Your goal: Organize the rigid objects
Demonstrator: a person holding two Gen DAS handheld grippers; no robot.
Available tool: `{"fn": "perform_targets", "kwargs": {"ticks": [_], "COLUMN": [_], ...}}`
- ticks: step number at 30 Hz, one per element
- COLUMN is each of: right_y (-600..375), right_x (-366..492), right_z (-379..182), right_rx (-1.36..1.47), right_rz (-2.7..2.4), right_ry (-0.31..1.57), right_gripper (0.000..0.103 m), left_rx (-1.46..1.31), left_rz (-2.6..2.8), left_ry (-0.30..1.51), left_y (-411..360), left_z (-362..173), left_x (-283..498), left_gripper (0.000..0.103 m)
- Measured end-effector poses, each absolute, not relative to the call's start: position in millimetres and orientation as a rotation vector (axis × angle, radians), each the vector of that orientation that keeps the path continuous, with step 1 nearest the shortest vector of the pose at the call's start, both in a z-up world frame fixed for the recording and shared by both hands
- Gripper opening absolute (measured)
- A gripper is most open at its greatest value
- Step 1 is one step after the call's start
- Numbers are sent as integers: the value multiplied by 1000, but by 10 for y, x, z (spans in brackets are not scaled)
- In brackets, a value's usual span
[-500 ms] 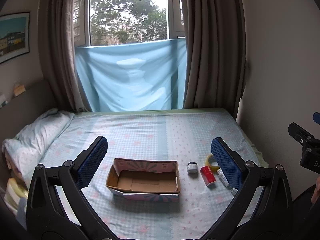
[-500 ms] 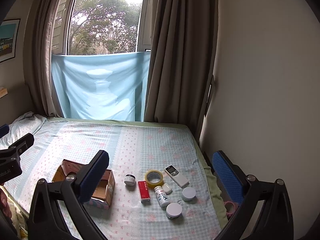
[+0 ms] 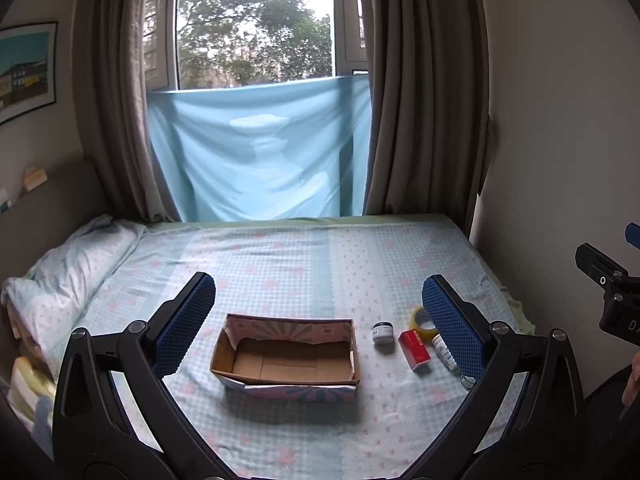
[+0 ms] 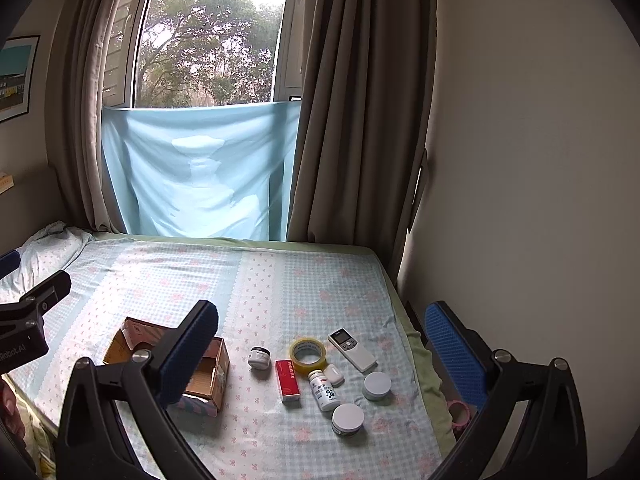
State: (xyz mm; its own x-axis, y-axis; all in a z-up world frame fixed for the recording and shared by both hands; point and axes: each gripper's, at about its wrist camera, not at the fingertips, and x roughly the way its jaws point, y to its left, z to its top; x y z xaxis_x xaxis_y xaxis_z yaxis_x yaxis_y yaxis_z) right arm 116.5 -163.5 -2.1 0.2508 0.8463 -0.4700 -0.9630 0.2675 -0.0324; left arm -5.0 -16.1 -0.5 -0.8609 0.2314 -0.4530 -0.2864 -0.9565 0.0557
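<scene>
I'm seeing left gripper [image 3: 318,322]: black angular frame, silver screws, blue dimpled pads [image 3: 186,322] | right gripper [image 4: 320,354]: showing same build, white lettering on left body in its view | bare skin showing at frame edge

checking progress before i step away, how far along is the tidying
Nothing is done: the cardboard box is empty. Both tongs, left and right, are open, holding nothing. The tape roll, red box, remote, pill bottle and jars still lie on the bed.
</scene>
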Motion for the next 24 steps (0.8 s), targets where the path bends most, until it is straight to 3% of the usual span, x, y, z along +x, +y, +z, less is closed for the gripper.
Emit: {"fn": "perform_targets", "kwargs": {"ticks": [24], "right_y": [-1645], "right_x": [1057], "right_z": [40], "right_rx": [-307], "right_rz": [1262], "right_ry": [368], "right_gripper": [103], "left_rx": [-611], "left_rz": [2676], "left_ry": [172], "left_y": [-232], "left_z": [18], "left_x": [-59], "left_gripper": [103]}}
